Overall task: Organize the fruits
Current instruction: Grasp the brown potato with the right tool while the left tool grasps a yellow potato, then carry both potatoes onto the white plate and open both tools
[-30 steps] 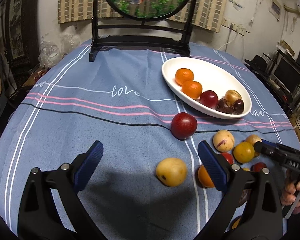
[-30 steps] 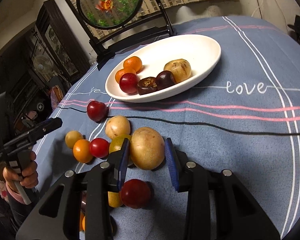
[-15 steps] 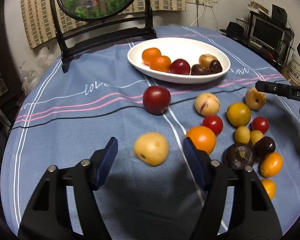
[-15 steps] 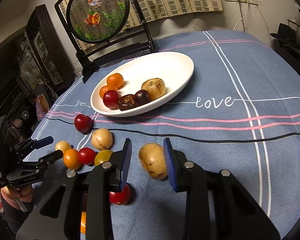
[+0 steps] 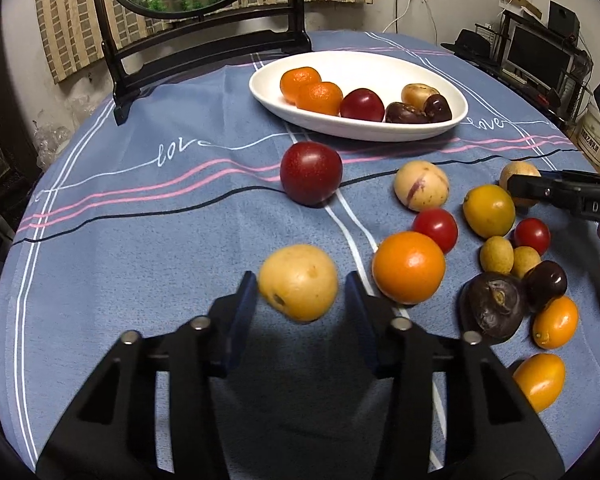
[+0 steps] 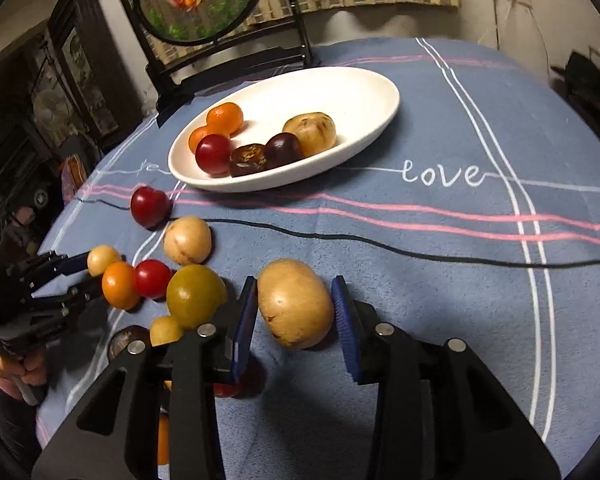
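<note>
A white oval plate [image 5: 364, 132] [image 6: 364, 92] at the back of the blue cloth holds two oranges, a red plum, two dark fruits and a tan one. My left gripper [image 5: 300, 276] straddles a round yellow fruit [image 5: 298, 284]. Its jaws are closing: the left pad touches the fruit and a thin gap shows at the right pad. My right gripper [image 6: 295, 280] has a tan oval fruit [image 6: 296, 308] between its blue pads, low over the cloth. Both pads touch it while the jaws are opening.
Loose fruit lies between the grippers: a dark red plum [image 5: 311, 172], a big orange [image 5: 408, 266], cherry tomatoes, yellow and dark ones. A black stand with a fish picture [image 5: 204, 40] rises behind the plate. The table edge curves close at left and right.
The left jaws have narrowed from wide open to just around the yellow fruit, and that gripper has come lower and closer. The right gripper has stayed at the tan fruit, which now looks wider between the pads.
</note>
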### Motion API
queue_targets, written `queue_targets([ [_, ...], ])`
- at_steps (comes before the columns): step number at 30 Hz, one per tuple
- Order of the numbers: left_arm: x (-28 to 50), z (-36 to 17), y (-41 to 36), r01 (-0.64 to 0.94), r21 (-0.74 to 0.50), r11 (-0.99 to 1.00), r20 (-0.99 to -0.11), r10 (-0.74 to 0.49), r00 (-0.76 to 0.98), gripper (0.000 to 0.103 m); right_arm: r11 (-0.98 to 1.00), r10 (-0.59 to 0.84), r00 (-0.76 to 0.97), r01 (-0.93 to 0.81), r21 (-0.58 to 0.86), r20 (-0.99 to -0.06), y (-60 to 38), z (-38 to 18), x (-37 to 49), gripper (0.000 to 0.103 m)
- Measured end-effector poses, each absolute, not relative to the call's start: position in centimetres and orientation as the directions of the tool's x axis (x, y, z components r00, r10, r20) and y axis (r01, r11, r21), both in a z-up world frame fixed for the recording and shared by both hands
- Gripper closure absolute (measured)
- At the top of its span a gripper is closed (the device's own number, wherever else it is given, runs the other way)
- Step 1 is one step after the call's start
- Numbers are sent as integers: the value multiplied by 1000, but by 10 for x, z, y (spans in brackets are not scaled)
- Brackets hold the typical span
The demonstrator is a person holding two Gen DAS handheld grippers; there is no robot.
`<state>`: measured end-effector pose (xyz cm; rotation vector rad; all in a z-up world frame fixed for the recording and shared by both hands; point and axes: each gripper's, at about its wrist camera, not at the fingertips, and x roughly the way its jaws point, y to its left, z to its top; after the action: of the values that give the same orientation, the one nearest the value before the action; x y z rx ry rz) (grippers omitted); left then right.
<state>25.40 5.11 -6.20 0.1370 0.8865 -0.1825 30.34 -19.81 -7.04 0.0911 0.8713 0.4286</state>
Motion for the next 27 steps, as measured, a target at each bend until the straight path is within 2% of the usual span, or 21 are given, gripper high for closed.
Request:
queue_targets([
  [6,257,-64,54,204,32,978,-782,-103,615,63,900,433,549,-306,311,-715,-206,-68,303,66],
  [21,254,-57,55,183,54,982,-757,-79,648,64,896,443,571,-304,324,-691,-208,-61,298,66],
  [27,250,-41,61,166,-2,986,-723,-117,681,64,889,459,616,-323,326,-640,-210,-53,293,66],
])
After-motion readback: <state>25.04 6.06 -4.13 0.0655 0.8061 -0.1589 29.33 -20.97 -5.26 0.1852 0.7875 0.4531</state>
